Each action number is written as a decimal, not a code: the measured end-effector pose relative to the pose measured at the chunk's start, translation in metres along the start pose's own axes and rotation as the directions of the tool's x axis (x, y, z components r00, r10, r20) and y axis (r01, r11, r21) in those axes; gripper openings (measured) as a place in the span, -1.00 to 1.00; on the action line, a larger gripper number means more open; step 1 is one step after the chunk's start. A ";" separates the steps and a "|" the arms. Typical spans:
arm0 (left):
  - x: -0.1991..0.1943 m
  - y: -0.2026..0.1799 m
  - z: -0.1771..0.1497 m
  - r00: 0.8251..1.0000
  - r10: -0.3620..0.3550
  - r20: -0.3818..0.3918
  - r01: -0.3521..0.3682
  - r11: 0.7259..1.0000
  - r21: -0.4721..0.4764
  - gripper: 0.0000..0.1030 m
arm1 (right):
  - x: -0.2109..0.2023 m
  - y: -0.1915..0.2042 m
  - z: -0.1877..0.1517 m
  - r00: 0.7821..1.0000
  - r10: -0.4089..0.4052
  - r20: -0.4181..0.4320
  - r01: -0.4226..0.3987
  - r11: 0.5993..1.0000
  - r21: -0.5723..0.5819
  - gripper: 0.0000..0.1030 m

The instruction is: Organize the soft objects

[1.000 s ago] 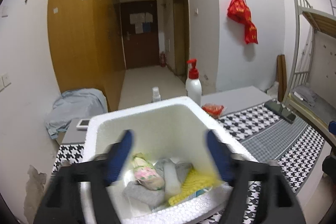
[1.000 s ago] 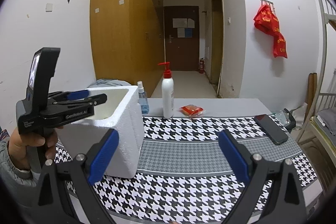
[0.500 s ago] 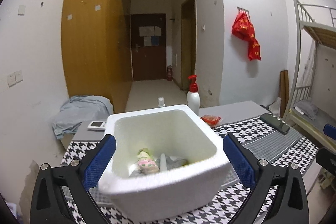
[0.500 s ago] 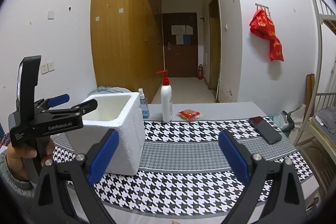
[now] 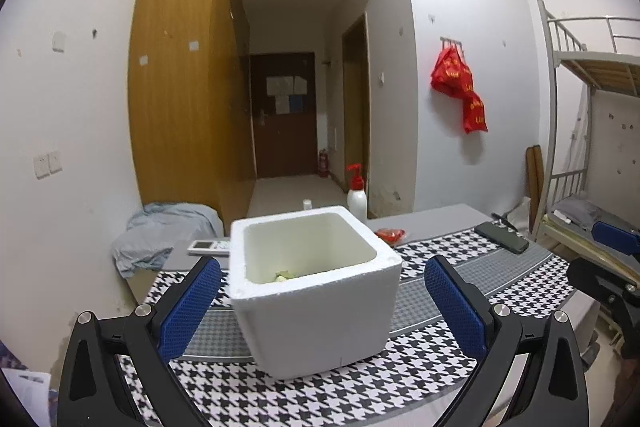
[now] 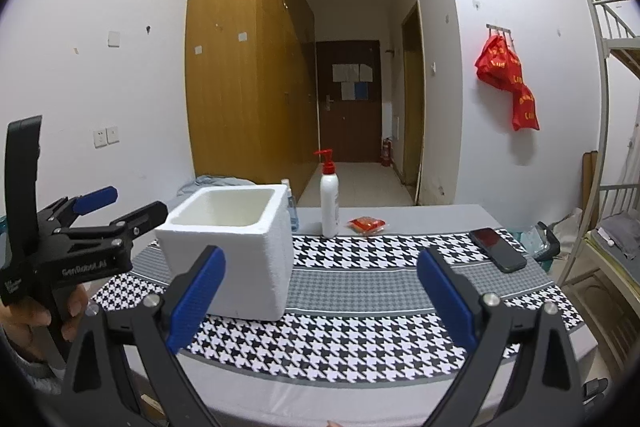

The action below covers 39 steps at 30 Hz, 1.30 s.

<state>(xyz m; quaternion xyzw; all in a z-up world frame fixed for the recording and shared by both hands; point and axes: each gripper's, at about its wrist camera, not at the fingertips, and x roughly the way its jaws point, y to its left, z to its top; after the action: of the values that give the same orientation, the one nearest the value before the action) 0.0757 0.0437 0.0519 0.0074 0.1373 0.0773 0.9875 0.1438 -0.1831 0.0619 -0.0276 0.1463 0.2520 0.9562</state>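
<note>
A white foam box [image 5: 316, 291] stands on the houndstooth cloth; it also shows in the right wrist view [image 6: 232, 247]. Only a scrap of the soft things inside [image 5: 284, 275] shows above its near wall. My left gripper [image 5: 320, 311] is open and empty, held back from the box's near side. It also shows at the left of the right wrist view [image 6: 120, 211]. My right gripper [image 6: 320, 291] is open and empty above the cloth, to the right of the box.
A red-capped pump bottle [image 6: 330, 203], a small spray bottle [image 6: 291, 211], a red packet [image 6: 367, 223] and a black phone [image 6: 498, 249] lie on the table. A remote [image 5: 210, 246] and a bundle of blue cloth [image 5: 168, 231] sit behind the box. A bunk bed [image 5: 588, 131] stands at right.
My left gripper has pulled up and back out of the foam box, empty. The right gripper has drawn back a little. The soft things stay in the box.
</note>
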 end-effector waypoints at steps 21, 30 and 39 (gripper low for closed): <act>-0.095 -0.006 -0.033 0.992 0.026 0.120 -0.022 0.999 -0.036 0.98 | -0.069 0.031 -0.022 0.995 0.011 0.097 -0.009 1.000 -0.018 0.99; -0.111 -0.004 -0.050 0.991 0.052 0.122 -0.047 0.998 -0.048 0.98 | -0.080 0.038 -0.036 0.996 -0.007 0.090 0.009 1.000 -0.022 0.99; -0.125 -0.003 -0.068 0.990 0.060 0.130 -0.054 0.997 -0.053 0.98 | -0.094 0.047 -0.052 0.994 -0.031 0.109 0.036 0.998 -0.044 0.99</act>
<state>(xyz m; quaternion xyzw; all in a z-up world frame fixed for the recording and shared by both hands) -0.0611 0.0204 0.0205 -0.0081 0.0699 0.1081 0.9916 0.0290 -0.1936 0.0407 -0.0384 0.0878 0.2404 0.9659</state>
